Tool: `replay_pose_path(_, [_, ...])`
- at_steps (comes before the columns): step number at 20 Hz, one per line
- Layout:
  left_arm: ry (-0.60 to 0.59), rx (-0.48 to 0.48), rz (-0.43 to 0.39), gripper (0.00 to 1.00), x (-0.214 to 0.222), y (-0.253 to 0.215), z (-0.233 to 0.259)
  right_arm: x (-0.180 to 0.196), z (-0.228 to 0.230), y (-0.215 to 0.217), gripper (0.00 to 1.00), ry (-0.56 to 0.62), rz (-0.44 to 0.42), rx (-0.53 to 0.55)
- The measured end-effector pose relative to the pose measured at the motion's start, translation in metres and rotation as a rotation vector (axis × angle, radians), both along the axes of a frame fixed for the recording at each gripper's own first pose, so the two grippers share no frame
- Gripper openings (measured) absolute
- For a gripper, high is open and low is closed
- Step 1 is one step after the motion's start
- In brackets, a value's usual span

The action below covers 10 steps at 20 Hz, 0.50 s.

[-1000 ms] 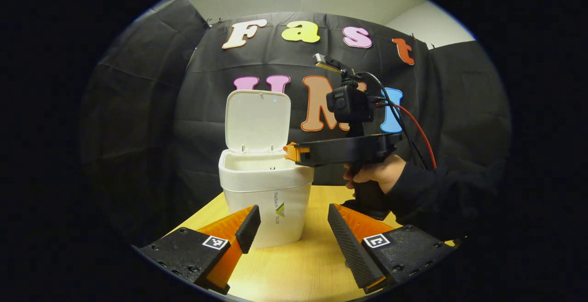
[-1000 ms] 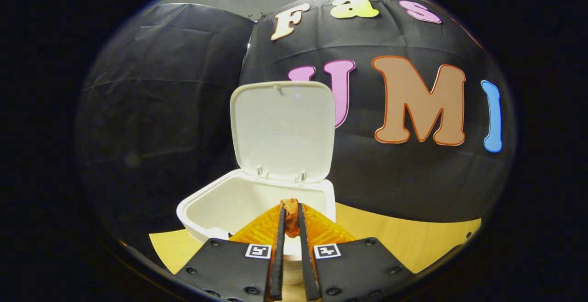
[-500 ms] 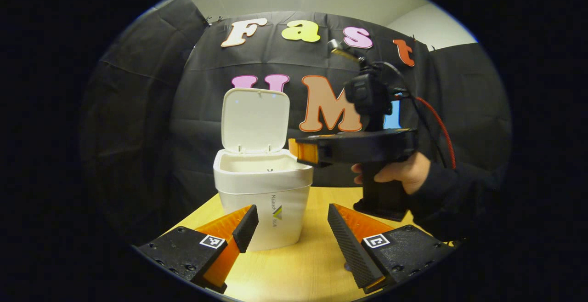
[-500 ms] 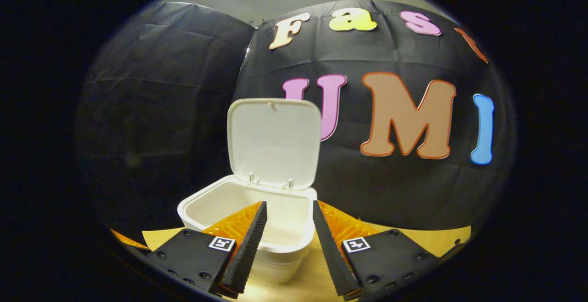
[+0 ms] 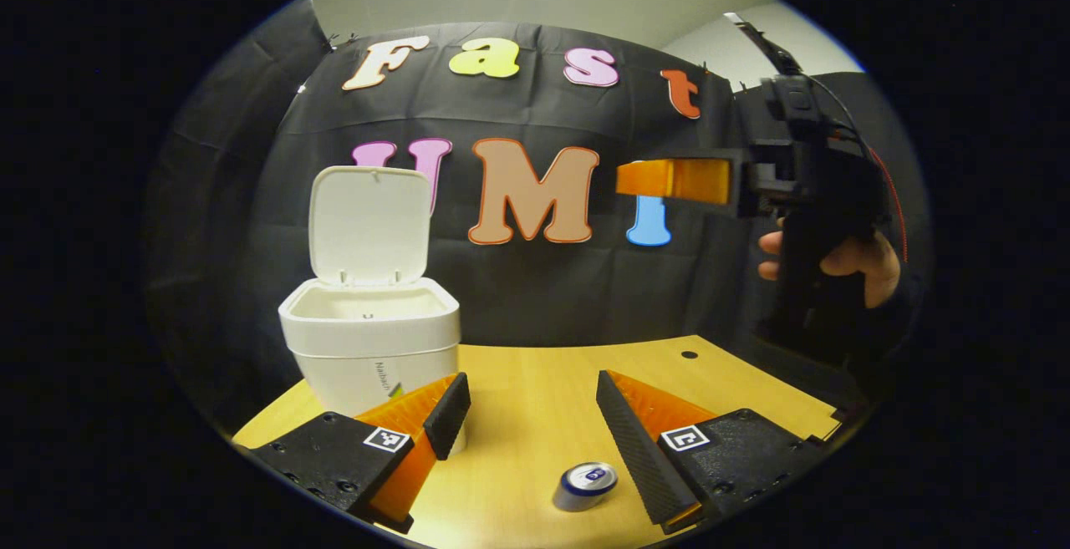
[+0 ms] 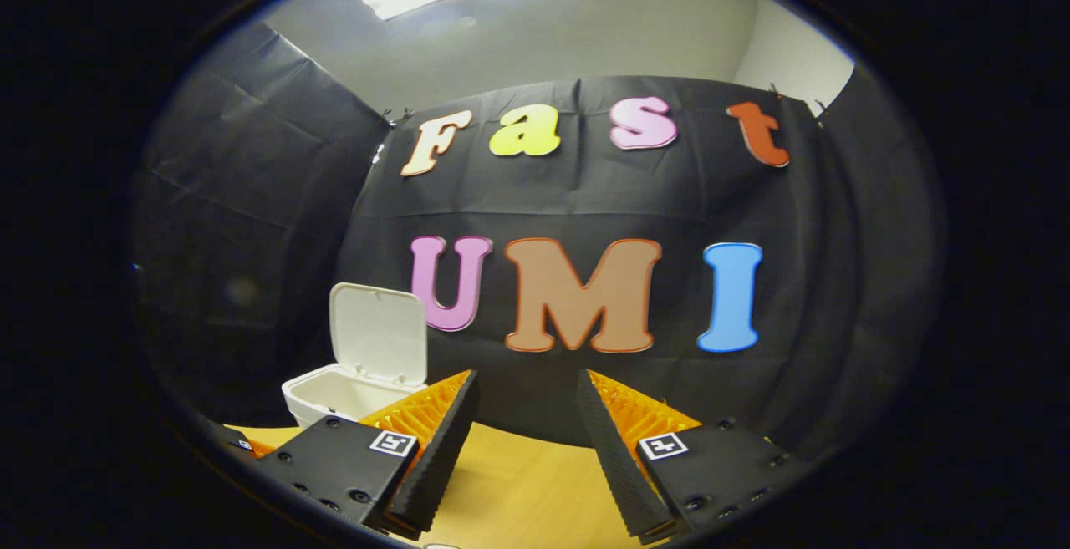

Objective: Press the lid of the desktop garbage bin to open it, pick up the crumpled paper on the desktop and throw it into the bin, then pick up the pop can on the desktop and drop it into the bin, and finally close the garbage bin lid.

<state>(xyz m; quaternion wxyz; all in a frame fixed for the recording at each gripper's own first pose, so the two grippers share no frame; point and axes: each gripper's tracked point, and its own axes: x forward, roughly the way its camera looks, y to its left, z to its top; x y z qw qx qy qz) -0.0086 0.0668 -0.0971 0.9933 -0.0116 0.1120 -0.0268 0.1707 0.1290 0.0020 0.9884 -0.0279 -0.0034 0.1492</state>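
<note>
The white desktop bin [image 5: 368,348] stands on the wooden table [image 5: 535,382] at the left, its lid [image 5: 370,223] upright and open. A pop can [image 5: 585,485] lies on the table close in front of me, just inside my left gripper's right finger. My left gripper [image 5: 531,403] is open and holds nothing. A hand [image 5: 844,256] holds my right gripper [image 5: 635,180] high at the right, well clear of the bin. In the right gripper view that gripper [image 6: 522,403] is open and holds nothing, with the open bin [image 6: 330,394] far off at the lower left.
A small dark hole [image 5: 689,355] marks the table near its back right. The table's right edge [image 5: 827,428] lies beside my left gripper's right finger. Black cloth walls close in the back and both sides.
My right gripper opened over the bin, let go of the crumpled paper, then drew back up and to the right. My left gripper swung right, bringing the can into view.
</note>
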Motion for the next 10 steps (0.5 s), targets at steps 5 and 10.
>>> replay_pose_path(5, [0.049,0.001,-0.044,0.93,-0.001,-0.040,-0.024,-0.025,-0.021,-0.107,0.82,0.041,-0.161,-0.010])
replay_pose_path(10, [0.159,-0.005,-0.045,0.93,-0.008,-0.056,-0.074,-0.049,-0.061,-0.169,0.82,0.141,-0.268,0.044])
